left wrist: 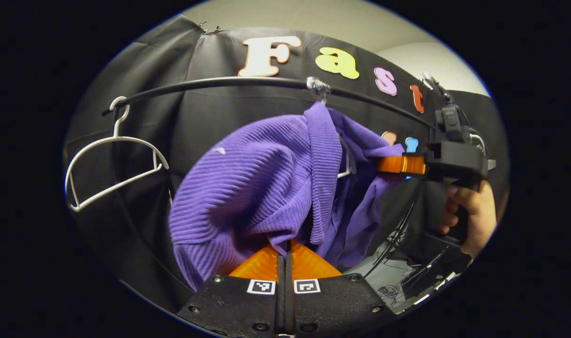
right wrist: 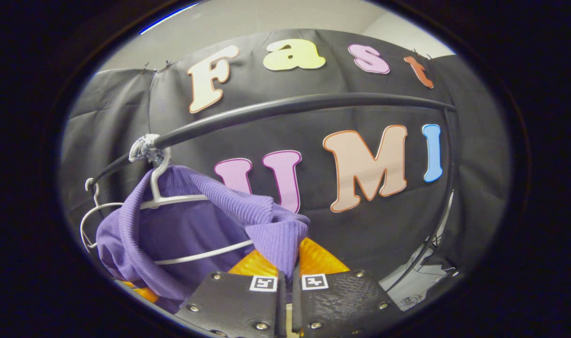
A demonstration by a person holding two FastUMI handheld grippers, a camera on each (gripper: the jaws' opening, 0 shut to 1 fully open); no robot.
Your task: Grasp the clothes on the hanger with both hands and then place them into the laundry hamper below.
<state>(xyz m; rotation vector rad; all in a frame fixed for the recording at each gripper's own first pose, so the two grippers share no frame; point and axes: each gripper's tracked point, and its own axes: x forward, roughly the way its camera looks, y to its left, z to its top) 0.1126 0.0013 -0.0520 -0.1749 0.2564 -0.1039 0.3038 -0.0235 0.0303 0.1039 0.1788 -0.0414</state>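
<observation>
— Where is the sweater [left wrist: 262, 188] hanging?

— On a hanger [right wrist: 173, 199] hooked over the rail [left wrist: 210, 84], before the booth's cloth wall. A bare hanger [left wrist: 111, 159] is hanging on the same rail, well to the left in the left gripper view.

— And the grippers?

— The left gripper [left wrist: 285, 246] is sitting under the sweater's bottom edge (cloth between its fingers); the right gripper [right wrist: 288, 263] is pinching the fabric at the other side, a hand [left wrist: 471, 211] holding it from behind.
</observation>
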